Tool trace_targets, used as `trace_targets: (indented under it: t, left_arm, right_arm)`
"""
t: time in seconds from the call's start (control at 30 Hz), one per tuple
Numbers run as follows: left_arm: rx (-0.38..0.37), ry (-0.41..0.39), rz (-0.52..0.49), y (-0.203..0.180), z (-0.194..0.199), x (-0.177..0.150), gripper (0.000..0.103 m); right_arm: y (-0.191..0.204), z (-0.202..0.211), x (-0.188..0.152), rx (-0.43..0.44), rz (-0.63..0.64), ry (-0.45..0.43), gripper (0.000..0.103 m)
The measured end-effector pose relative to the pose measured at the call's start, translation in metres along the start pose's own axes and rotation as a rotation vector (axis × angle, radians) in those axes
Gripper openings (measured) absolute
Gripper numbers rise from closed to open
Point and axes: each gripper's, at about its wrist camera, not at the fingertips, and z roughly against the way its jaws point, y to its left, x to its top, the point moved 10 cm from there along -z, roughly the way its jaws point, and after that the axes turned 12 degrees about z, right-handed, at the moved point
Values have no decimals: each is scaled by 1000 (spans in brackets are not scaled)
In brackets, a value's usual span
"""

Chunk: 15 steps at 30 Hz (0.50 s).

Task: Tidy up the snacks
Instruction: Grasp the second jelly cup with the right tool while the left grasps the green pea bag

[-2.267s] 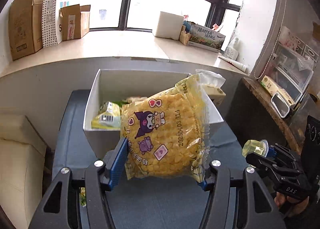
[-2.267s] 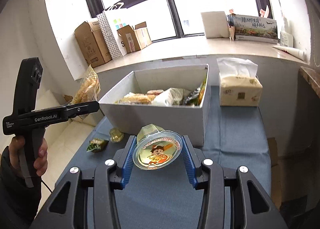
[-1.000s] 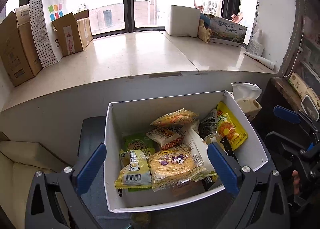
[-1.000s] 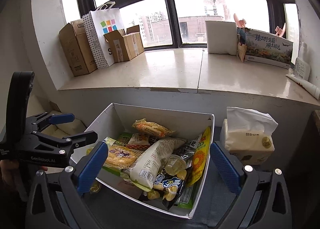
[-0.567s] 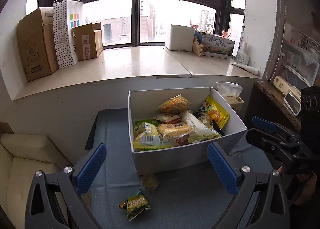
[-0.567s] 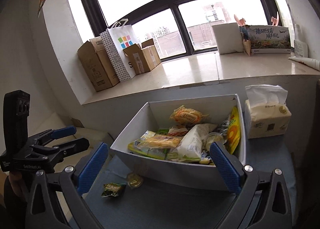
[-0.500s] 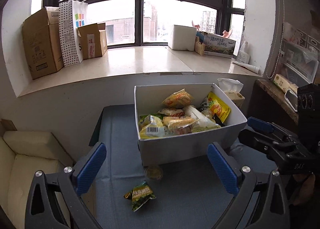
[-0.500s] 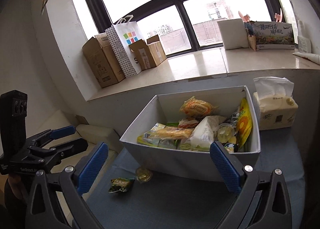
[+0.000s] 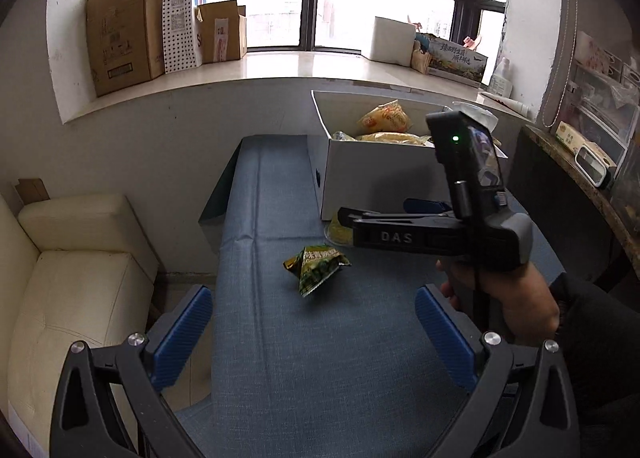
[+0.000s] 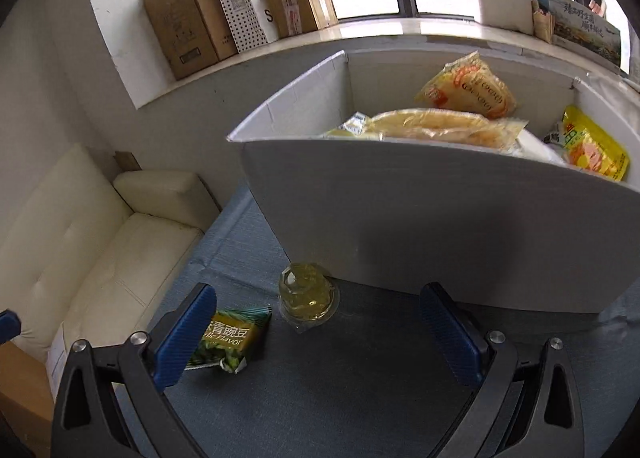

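Note:
A white box (image 9: 372,174) full of snack packets stands on the blue table (image 9: 304,370); it also shows in the right wrist view (image 10: 440,214). A small green pea packet (image 9: 316,267) lies on the table in front of it, also seen in the right wrist view (image 10: 228,338). A clear yellow jelly cup (image 10: 307,293) stands against the box's front wall. My left gripper (image 9: 314,334) is open and empty, just short of the green packet. My right gripper (image 10: 316,332) is open and empty, low over the table with the jelly cup just ahead of its fingers. From the left wrist view the right gripper (image 9: 360,218) reaches in from the right.
A cream sofa (image 9: 76,282) sits left of the table. The windowsill behind holds cardboard boxes (image 9: 120,26), a dotted paper bag (image 9: 182,14) and a white box (image 9: 392,40). A shelf with containers (image 9: 592,138) stands at the right.
Both grippers have dropped down and moved left, away from the box, toward the green packet and jelly cup on the table. Both stay open and empty.

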Motion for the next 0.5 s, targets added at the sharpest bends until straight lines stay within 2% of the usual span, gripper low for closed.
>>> trace_targets:
  t: [0.07, 0.13, 0.23, 0.3, 0.33, 0.5]
  left_arm:
    - [1, 0, 11, 6, 0, -3, 103]
    - [0, 4, 18, 11, 0, -5, 103]
    - [-16, 15, 23, 14, -3, -7, 103]
    - [-7, 22, 27, 16, -6, -8, 103]
    - [-11, 25, 24, 16, -7, -8, 103]
    - [-16, 30, 18, 16, -13, -5, 103]
  right_arm:
    - [1, -13, -2, -1, -10, 17, 101]
    - [2, -21, -2, -33, 12, 29, 92]
    - [6, -32, -2, -47, 29, 66, 67]
    - [8, -41, -4, -55, 47, 104, 44]
    - [11, -45, -6, -31, 47, 115, 39]
    - [8, -41, -8, 6, 32, 95, 39]
